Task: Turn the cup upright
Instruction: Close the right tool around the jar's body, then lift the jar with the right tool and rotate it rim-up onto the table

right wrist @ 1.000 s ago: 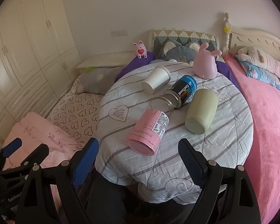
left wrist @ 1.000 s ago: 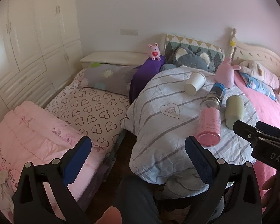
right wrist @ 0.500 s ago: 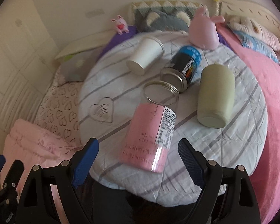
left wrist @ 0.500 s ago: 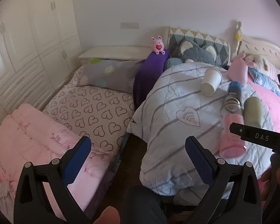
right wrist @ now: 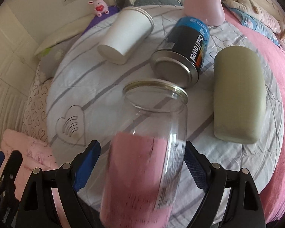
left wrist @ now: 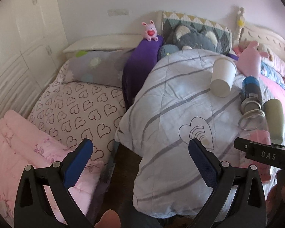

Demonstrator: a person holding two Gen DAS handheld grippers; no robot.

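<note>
A clear cup with a pink label (right wrist: 142,163) lies on its side on the striped quilt (right wrist: 89,87), open mouth pointing away from me. My right gripper (right wrist: 142,167) is open, its blue pads on either side of the cup's lower body, the right pad close against it. The cup also shows at the right edge of the left wrist view (left wrist: 256,125), partly behind the right gripper's body. My left gripper (left wrist: 140,163) is open and empty, low over the gap between the two beds.
A white paper cup (right wrist: 127,36), a blue-and-black can (right wrist: 182,53) and a green tumbler (right wrist: 239,96) lie on their sides beyond the pink cup. A pink bunny toy (right wrist: 205,5) and pillows sit behind. A heart-print bed (left wrist: 76,110) lies left.
My right gripper has moved forward and down until the pink-labelled cup sits between its open fingers. The left gripper has drifted left and forward a little.
</note>
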